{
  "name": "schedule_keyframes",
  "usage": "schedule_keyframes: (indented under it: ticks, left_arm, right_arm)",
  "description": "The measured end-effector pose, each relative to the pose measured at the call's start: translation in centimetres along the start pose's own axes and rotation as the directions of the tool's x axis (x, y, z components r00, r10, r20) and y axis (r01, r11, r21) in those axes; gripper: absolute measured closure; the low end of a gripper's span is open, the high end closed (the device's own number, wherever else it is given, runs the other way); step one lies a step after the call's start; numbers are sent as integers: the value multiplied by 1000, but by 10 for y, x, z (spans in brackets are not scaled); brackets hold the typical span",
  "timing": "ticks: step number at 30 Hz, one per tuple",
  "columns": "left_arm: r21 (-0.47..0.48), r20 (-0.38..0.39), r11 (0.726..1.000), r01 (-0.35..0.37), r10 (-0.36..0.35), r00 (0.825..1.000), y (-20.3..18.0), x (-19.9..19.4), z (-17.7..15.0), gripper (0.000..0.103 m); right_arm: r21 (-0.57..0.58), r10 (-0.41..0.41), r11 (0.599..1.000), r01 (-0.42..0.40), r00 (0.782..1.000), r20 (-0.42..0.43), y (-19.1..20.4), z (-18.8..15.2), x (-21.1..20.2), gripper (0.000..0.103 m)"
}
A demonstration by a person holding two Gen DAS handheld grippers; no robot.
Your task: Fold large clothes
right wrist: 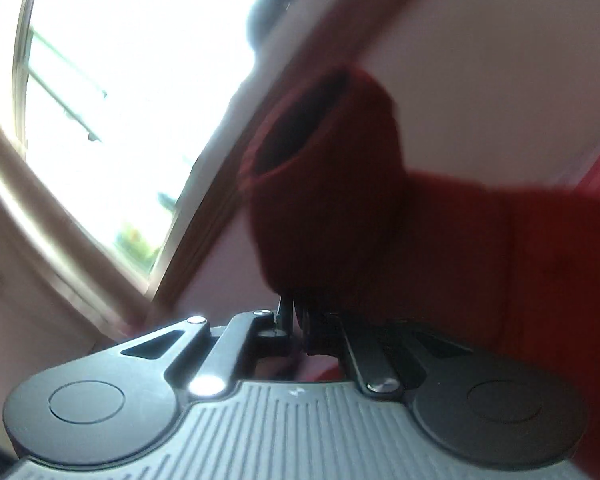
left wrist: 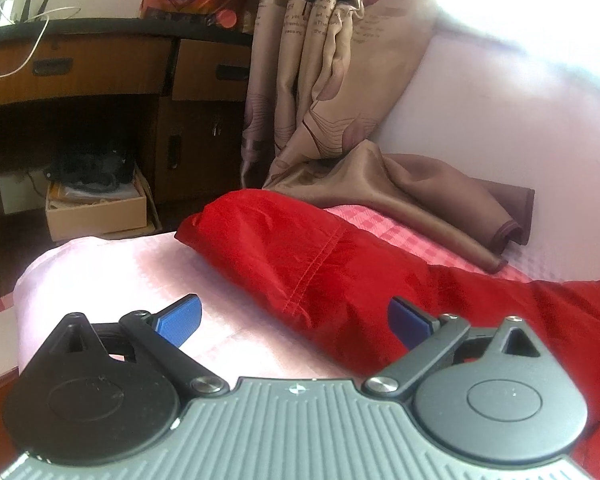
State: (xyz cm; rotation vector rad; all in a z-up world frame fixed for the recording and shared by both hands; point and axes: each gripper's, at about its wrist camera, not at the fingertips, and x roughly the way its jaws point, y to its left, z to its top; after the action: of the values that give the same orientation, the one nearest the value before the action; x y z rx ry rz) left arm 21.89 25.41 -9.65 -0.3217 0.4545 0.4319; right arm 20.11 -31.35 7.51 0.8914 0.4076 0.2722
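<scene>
A shiny red garment [left wrist: 312,256] lies rumpled on a pink checked bed cover [left wrist: 132,272] in the left wrist view, with a stitched seam running down its near side. My left gripper [left wrist: 296,316] hovers just in front of it, open, its blue pads [left wrist: 180,318] wide apart with nothing between them. In the blurred right wrist view my right gripper [right wrist: 294,312] is shut on a fold of the red garment [right wrist: 332,184], which hangs dark and bunched above the closed fingers, a sleeve-like opening showing near its top. The cloth trails off to the right.
A brown patterned curtain [left wrist: 332,80] hangs behind the bed and drapes onto it. A wooden desk [left wrist: 100,68] with drawers and a cardboard box [left wrist: 96,212] beneath stands at the left. A bright window [right wrist: 112,92] fills the left of the right wrist view.
</scene>
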Motion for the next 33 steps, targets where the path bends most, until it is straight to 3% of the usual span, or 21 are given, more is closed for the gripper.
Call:
schedule_keyframes:
  ticks: [5,10,16,19,22,25,29,33]
  left_arm:
    - [-5,-18,1000,3,-3,1000,0,3,1,4]
    - [1,-19,1000,11,-11,1000,0,3,2,4]
    - [-9,-28,1000,13,-13,1000,3,4,2,2]
    - [-37,-51,999,33,-35,998,8,7,4,0]
    - [-121,-91,990,78,-89,992,25,11,9,0]
    - [-189,-93,979,79,-98,991,40,10,15,0]
    - [-290,-94,957,15,-44,995,59,19,29,0]
    - [-337,-85,942,-1,-29,996,71,32,42,1]
  right_arm:
    - [67,-31,997,42,988,-153,-5,-76,74,99]
    - [9,-157,986,165,955,-253,-24,-128,112,99]
    - [-171,-312,948,270,896,-316,-16,-150,122,99]
    - [-211,-336,937,277,881,-334,-17,-154,131,100]
    - [-150,-298,954,260,883,-363,-13,-144,114,94]
    - [-266,-297,941,212,891,-343,4,-144,80,94]
    - [-389,-258,915,110,899,-352,40,-150,32,92]
    - [-436,-236,898,58,900,-367,55,-165,-18,63]
